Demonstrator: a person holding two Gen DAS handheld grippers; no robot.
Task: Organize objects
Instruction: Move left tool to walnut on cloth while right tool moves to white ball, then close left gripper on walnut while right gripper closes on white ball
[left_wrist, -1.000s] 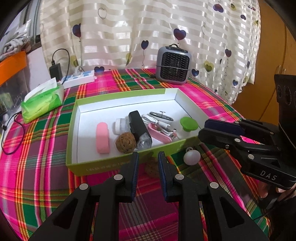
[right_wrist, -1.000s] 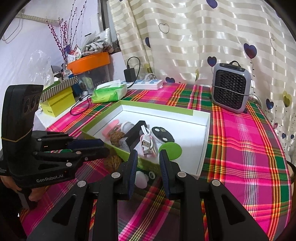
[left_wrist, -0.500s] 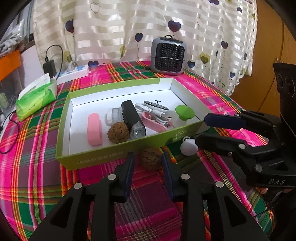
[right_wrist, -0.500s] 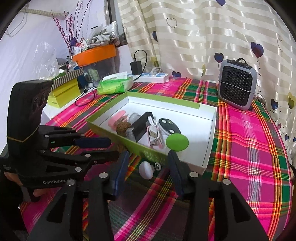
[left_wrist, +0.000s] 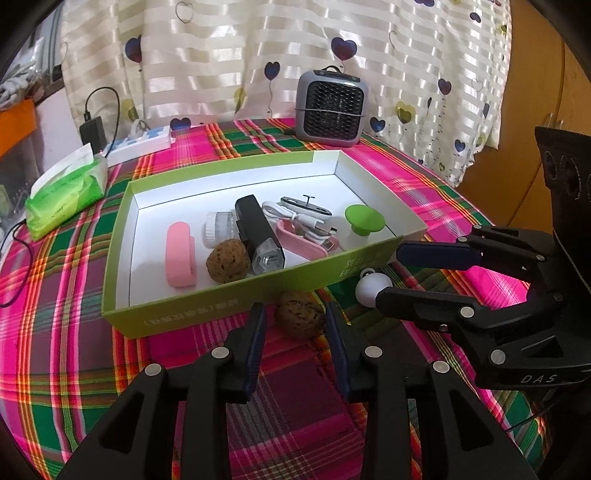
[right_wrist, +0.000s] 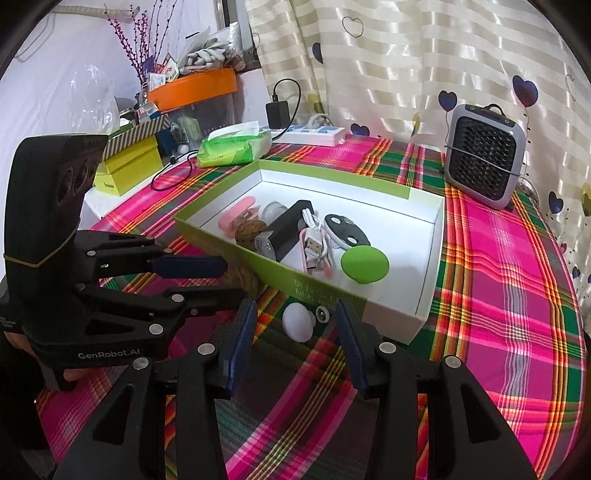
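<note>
A brown walnut (left_wrist: 300, 322) lies on the plaid cloth just in front of the green box (left_wrist: 177, 312). My left gripper (left_wrist: 295, 314) straddles it, its jaws opening, the pads clear of the shell. A small white ball (right_wrist: 297, 322) with a metal loop lies next to the box's front wall (right_wrist: 317, 291). My right gripper (right_wrist: 295, 317) is open around the ball without touching it. Each gripper shows in the other's view: the right gripper (left_wrist: 391, 277) by the ball (left_wrist: 370, 290), the left gripper (right_wrist: 231, 280) at the walnut (right_wrist: 244, 281). In the box lie a second walnut (left_wrist: 227, 260), a black torch (left_wrist: 258, 234) and a green knob (left_wrist: 364, 219).
A grey heater (left_wrist: 332, 107) stands behind the box. A green tissue pack (left_wrist: 64, 195), a power strip (left_wrist: 142, 146) and a black charger (left_wrist: 92, 131) are at the back left. A yellow box (right_wrist: 127, 168) and an orange tray (right_wrist: 192, 88) sit off the table's left.
Both grippers' jaws have spread from nearly shut to wide. The walnut and the white ball now lie between the fingertips instead of ahead of them.
</note>
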